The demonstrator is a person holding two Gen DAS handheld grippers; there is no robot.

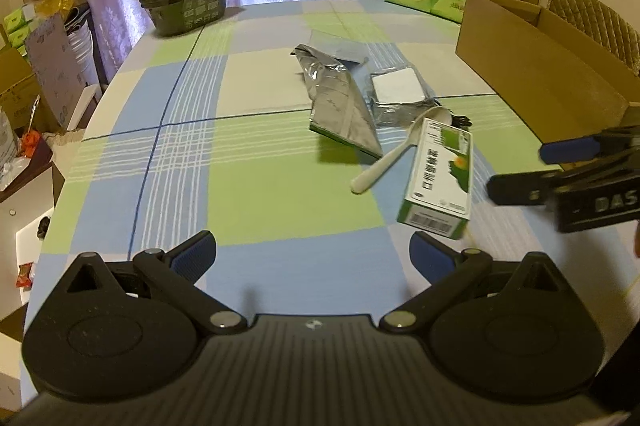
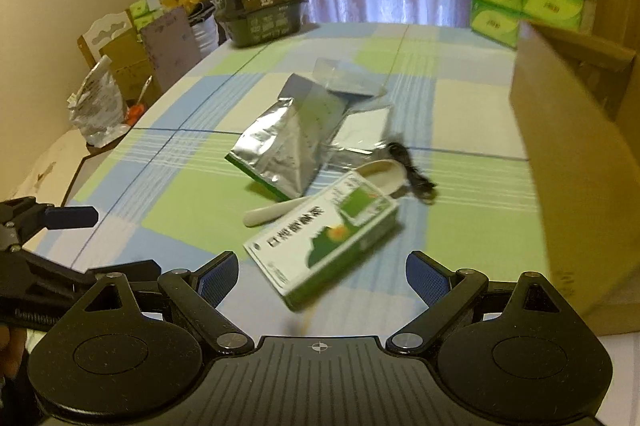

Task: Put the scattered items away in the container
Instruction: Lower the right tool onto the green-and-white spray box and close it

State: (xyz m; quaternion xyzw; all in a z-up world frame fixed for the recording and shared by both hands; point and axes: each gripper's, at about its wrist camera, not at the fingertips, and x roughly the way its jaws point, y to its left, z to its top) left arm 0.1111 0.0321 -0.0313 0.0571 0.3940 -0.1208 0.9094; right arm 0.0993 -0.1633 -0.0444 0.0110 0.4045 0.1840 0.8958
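Both grippers hover spread and empty over a checked tablecloth, the scattered items just ahead.

The right gripper faces a green-and-white carton lying tilted just beyond its fingertips; a square approach should pinch its narrow sides. A white spoon touches the carton's far edge (it may drag along). Beyond lie a foil pouch and black cord. The cardboard box stands to its right. The left gripper waits nearby.
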